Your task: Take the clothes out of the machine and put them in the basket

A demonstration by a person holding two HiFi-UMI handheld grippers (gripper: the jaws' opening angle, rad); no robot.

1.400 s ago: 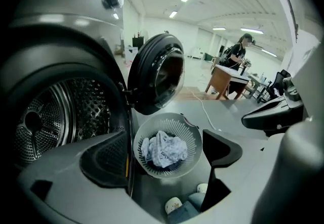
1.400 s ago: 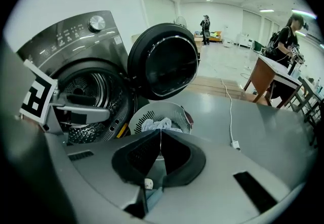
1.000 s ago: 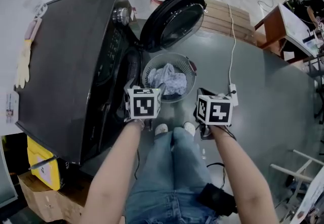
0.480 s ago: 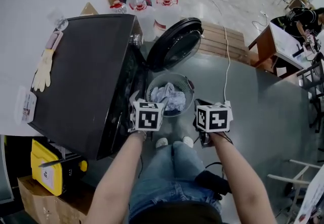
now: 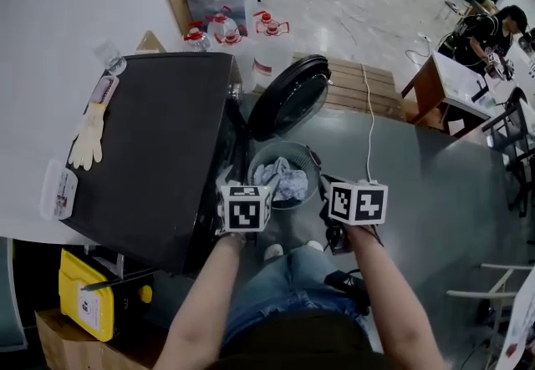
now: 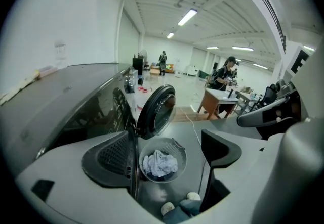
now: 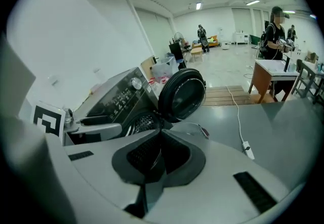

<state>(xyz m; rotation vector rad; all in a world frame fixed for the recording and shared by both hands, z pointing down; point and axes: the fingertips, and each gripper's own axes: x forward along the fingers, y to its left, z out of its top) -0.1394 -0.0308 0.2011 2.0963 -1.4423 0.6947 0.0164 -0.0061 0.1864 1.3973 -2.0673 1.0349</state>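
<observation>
Head view: clothes [image 5: 282, 183] lie in the basket [image 5: 311, 161] beside the open machine [image 5: 150, 151]. Left gripper [image 6: 167, 162] gapes empty, right gripper [image 7: 159, 160] is closed on nothing; unloading looks finished, though the drum [image 7: 143, 123] is barely visible.

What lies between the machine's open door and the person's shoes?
The basket holding pale clothes stands between the door and the shoes; the head view and left gripper view both show it.

Head view overhead; all 3 views share machine door [image 5: 288, 99].
</observation>
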